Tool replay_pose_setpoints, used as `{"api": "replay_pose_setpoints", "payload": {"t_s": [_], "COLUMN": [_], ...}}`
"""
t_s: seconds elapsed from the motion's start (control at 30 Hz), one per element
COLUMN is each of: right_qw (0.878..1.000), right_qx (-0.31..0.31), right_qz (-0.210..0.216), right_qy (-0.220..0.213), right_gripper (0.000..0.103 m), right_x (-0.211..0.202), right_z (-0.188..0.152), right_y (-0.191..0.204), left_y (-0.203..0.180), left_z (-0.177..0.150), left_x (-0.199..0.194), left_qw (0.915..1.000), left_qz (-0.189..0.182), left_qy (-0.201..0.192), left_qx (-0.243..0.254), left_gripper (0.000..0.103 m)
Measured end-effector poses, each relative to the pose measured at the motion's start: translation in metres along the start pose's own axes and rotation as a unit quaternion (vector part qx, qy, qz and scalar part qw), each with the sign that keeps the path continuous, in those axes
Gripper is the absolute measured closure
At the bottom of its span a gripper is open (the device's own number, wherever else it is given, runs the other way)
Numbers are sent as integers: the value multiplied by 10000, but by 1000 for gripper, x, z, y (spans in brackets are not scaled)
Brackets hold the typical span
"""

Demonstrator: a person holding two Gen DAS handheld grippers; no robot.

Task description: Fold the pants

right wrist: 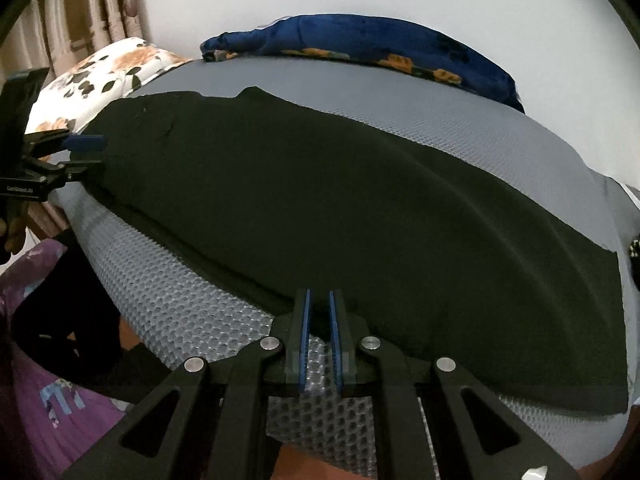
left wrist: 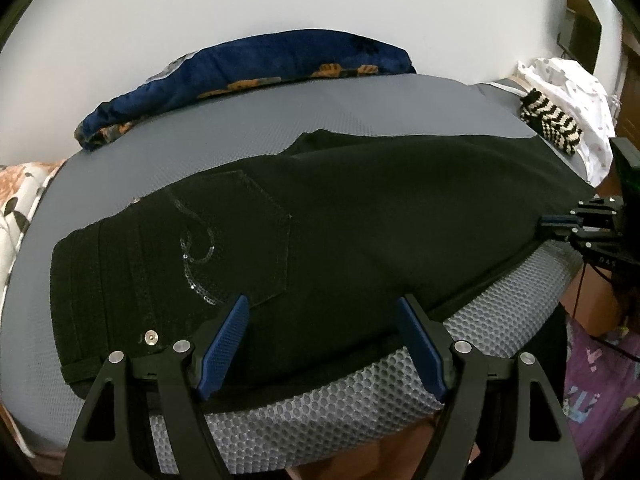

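Observation:
Black pants (left wrist: 360, 220) lie flat lengthwise along the near edge of a grey mesh mattress (left wrist: 320, 408). The waistband and a sequined back pocket (left wrist: 240, 236) are at the left. My left gripper (left wrist: 324, 300) hangs open over the seat of the pants, its blue pads wide apart with cloth lying slack between them. In the right wrist view the pants (right wrist: 320, 200) run up to the left. My right gripper (right wrist: 320, 294) is narrowed to a slit at the near hem edge, with dark cloth pinched between its tips. Each gripper shows in the other's view: the right gripper (left wrist: 560, 220), the left gripper (right wrist: 88, 148).
A blue patterned blanket (left wrist: 260, 64) lies bunched along the mattress's far side by the white wall. A floral pillow (right wrist: 104, 76) sits at one end. At the other end are a striped knit item (left wrist: 552, 120) and white cloth (left wrist: 572, 88). A person's purple garment (right wrist: 40, 360) is close to the near edge.

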State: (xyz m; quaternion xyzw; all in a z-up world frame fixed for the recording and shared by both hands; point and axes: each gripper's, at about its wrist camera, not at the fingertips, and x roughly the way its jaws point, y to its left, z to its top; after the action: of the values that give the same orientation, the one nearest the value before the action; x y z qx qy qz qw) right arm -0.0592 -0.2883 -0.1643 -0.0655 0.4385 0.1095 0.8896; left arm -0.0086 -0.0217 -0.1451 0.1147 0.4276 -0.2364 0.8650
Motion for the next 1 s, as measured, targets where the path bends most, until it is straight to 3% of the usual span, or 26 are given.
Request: {"api": "replay_pose_setpoints", "payload": {"t_s": [0.27,0.5,0.63,0.7,0.83,1.0], "right_qw": [9979,9760,9737,9651,9313,9455], "right_qx": [-626,-2086,-2187,-2489,-3458,-3086], "right_qz": [40,-541,-535,-726,-1108,-985], "right_qy": [142,302,355,364,291,323], "right_gripper": [85,82,80,80,80,81], "right_x": [-1,4,6,7,6,8], "right_z": [0,2,6,5,-6,4], "right_y": [2,33,31,38,66,55], "left_y": [3,3,2,3,4,8], "left_z": [-2,-5,-6,-6,-6,-6], "left_x": [3,4,6,8,9,12], "left_qw": [9999,9998,9997,9997,9995,9993], "left_qz": [-26,-18,-14,-24,12,2], "left_qy": [82,152,187,213,261,297], "left_qx": [-91,-112,-133,-146,-147,-237], "left_gripper": [27,27,27,27,27,26]}}
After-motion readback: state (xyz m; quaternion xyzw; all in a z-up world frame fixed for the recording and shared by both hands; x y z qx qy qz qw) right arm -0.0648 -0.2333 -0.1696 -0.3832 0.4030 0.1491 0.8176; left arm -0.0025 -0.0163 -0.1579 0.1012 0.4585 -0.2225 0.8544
